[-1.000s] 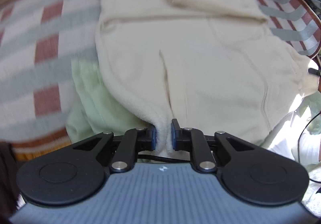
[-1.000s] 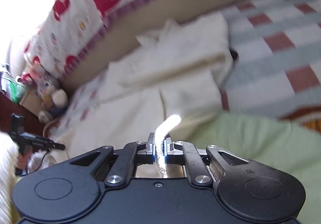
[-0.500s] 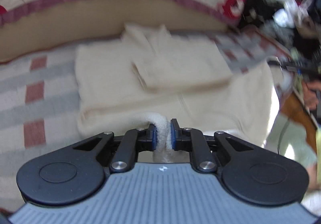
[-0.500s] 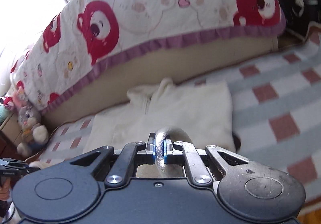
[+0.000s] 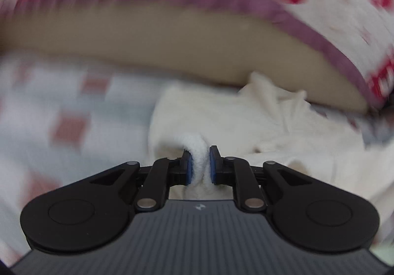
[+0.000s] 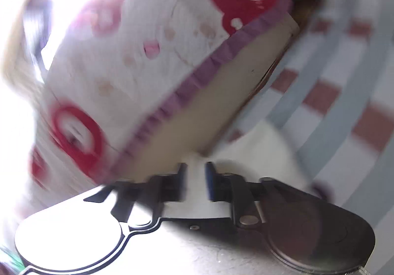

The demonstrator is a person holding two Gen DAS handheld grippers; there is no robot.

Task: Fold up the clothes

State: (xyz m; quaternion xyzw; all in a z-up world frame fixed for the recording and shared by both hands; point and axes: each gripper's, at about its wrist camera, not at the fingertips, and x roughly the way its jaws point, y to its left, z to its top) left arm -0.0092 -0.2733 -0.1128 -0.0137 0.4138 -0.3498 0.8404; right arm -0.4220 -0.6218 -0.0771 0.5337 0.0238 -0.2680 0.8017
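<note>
Left gripper [image 5: 200, 164]: As the fold lands, pinches the cream fleece garment [image 5: 258, 112] hem.
Right gripper [image 6: 195, 182]: jaws opening, releasing fleece onto the checked blanket [image 6: 344, 92].

Right wrist view, blurred throughout.
Gripper [image 6: 195, 177]: low centre, jaws opening, a strip of white garment [image 6: 261, 149] between them; contact with the pads cannot be told.
Garment: pale, lying just beyond the fingers, spreading right.
Quilt [image 6: 157, 36]: white with red bear prints, purple trim, hanging over a tan mattress side [image 6: 221, 102].
Blanket [image 6: 344, 92]: grey, white and red-brown checks, right side.
Upper left: washed out by glare.
</note>
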